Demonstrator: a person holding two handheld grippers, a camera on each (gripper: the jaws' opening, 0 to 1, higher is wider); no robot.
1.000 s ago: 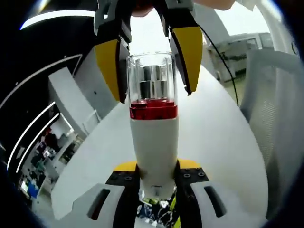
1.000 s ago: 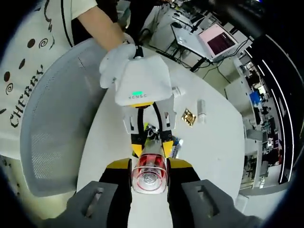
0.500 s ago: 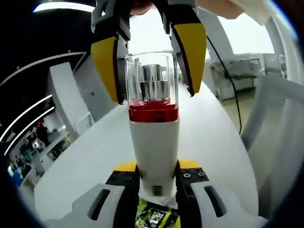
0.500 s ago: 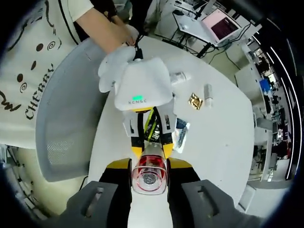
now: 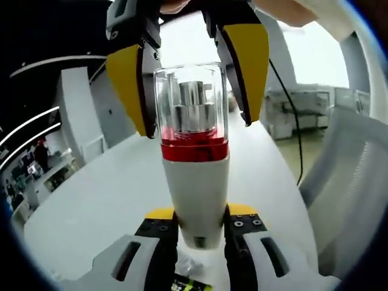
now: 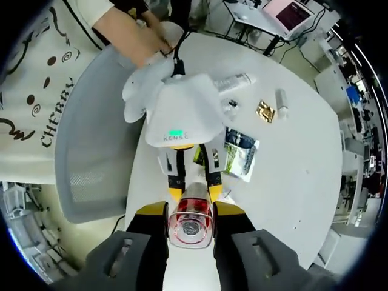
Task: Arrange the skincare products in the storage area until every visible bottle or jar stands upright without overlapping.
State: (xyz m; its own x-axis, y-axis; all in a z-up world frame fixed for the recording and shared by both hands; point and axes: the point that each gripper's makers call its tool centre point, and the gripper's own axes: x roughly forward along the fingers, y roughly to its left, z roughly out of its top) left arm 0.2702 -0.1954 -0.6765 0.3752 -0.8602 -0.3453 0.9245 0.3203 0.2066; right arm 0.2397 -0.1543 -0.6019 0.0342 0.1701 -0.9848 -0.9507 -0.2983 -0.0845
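In the left gripper view, the left hand-held gripper (image 5: 197,233) clamps the white base of a bottle (image 5: 195,176), its yellow pads tight on either side. The bottle runs straight forward from the jaws, white body first, then a red band, then a clear cap with a silver pump inside. The right hand-held gripper (image 5: 193,91) reaches in from ahead, its yellow pads flanking the clear cap; whether they touch it cannot be told from here. Below and beyond lies the white counter (image 5: 91,206).

In the right gripper view, the right hand-held gripper (image 6: 190,218) closes on the cap end of the bottle (image 6: 190,225), seen end-on with the red band showing. Directly ahead is the left hand-held gripper (image 6: 189,188), held by a gloved hand (image 6: 142,97). Right of it, on the counter (image 6: 297,170), lie a green-printed sachet (image 6: 241,154), a tube (image 6: 233,82), a small gold packet (image 6: 265,111) and a small white stick (image 6: 281,100), all lying flat.
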